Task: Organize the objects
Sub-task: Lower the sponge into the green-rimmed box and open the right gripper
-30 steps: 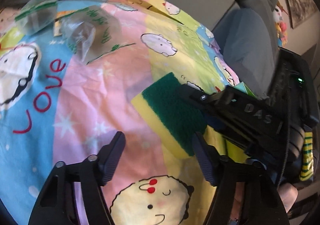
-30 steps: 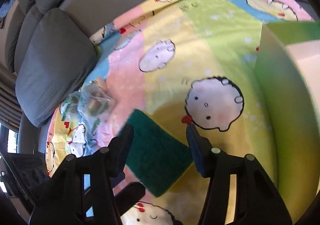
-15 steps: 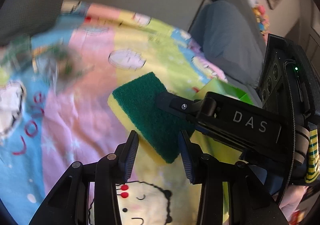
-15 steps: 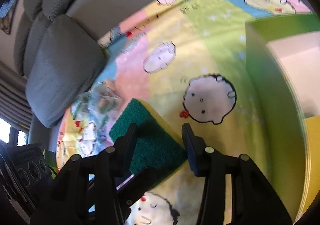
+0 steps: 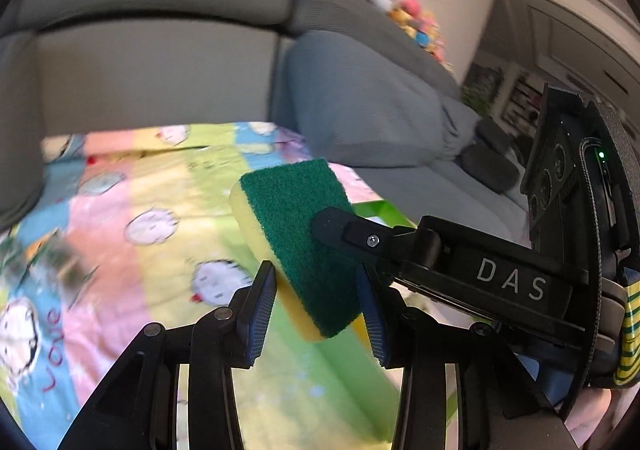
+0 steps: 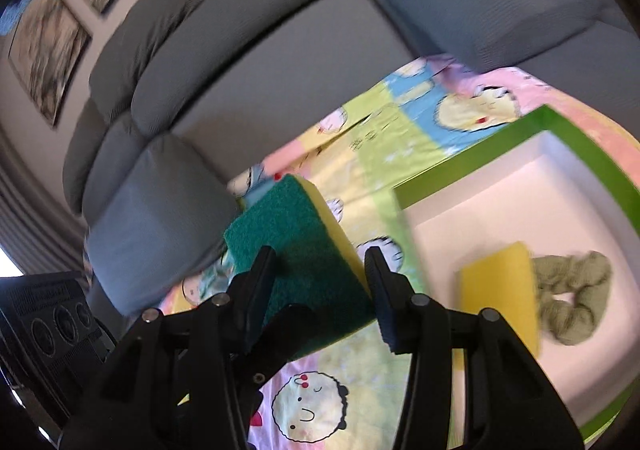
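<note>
A green-and-yellow sponge (image 5: 296,234) is lifted above the cartoon-print sheet (image 5: 160,217). Both grippers close on it. My left gripper (image 5: 316,306) has its jaws on the sponge's near end. My right gripper (image 6: 318,290) has its jaws around the same sponge (image 6: 296,250), and its black finger (image 5: 360,234) lies across the green face in the left wrist view. To the right stands a green-rimmed box (image 6: 472,165) with a white inside. It holds a yellow sponge (image 6: 500,290) and an olive scrunchie (image 6: 572,302).
A grey sofa back (image 5: 160,61) and cushions (image 6: 152,217) rise behind the sheet. Blurred clear packets (image 5: 60,262) lie on the sheet at the left. Soft toys (image 5: 412,21) sit on the sofa at the far right.
The sponge has been lifted off the sheet and both grippers have risen with it, tilting up. The left jaws narrowed around the sponge. The box's inside came into the right wrist view.
</note>
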`<state>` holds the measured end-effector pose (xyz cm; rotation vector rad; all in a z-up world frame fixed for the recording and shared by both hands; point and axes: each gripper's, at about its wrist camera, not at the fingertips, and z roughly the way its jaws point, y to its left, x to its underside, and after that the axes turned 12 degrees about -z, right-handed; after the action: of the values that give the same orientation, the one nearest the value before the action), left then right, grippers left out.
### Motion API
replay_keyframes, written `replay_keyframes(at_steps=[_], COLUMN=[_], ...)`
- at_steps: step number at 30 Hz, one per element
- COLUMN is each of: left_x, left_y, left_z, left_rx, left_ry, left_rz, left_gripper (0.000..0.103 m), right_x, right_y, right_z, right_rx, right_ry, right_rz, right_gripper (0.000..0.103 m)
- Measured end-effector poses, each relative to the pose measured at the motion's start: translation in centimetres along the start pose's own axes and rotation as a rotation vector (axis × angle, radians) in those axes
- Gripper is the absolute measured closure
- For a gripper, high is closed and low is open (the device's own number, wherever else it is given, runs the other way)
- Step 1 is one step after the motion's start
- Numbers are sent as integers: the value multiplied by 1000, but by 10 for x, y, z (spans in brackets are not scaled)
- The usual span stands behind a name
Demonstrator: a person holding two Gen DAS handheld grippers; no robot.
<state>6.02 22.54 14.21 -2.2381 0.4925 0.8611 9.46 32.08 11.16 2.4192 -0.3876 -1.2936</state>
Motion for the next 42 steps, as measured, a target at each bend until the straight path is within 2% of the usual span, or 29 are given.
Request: replay_keyframes(at_steps=[9,14,23,31,38,42], left_x=[4,4,11,17,24,26], left_y=[-61,-78,-96,-90,-85,-81], left_z=[43,72,116,138,141,132], left_rx=[74,99,124,120,105,81], left_ry=[95,164,275,355,389,379], left_rz=[144,171,185,157,124,128], left_gripper=[61,61,61,61,61,61], right_x=[2,4,12,21,27,27], right_y=[-62,-91,-132,-150,-158,-156], right_z=[-45,-54,-58,-47,-42,-46], right_rx=[83,130,208,246,266,294], right_ry=[-115,-133,-107,-50,-10,-26], right_rz=[152,224,333,409,440,439], right_gripper=[57,57,57,57,57,57])
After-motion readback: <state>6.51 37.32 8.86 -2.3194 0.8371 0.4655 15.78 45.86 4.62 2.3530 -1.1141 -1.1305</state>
